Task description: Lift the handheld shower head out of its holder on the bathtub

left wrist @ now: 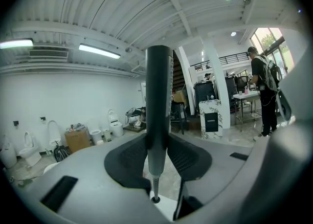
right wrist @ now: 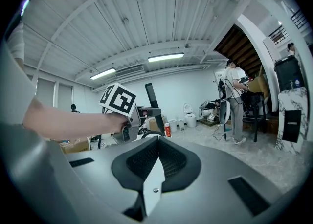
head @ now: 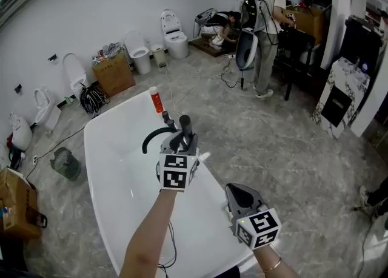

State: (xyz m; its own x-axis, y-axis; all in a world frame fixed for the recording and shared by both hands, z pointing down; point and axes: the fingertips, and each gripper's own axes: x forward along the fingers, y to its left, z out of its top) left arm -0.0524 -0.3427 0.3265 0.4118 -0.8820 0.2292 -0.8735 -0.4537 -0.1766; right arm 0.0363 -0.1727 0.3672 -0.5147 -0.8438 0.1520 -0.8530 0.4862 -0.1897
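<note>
Grey marble floor surrounds a white bathtub (head: 115, 167). Over its rim the shower head (head: 185, 125) stands upright, clamped between the left gripper's (head: 183, 140) jaws, beside a black spout (head: 153, 137) and a red bottle (head: 156, 99). The right gripper (head: 235, 192) is nearer, its jaws together. A box (head: 113, 73) of clutter sits by the wall.

Ahead of my left gripper (head: 182, 134), a black curved tap spout (head: 151, 139) and a red bottle with a white cap (head: 156, 99) crowd the white bathtub's far rim (head: 121, 110). Its basin (head: 121, 198) at left and the grey marble floor (head: 285, 149) at right lie open.
</note>
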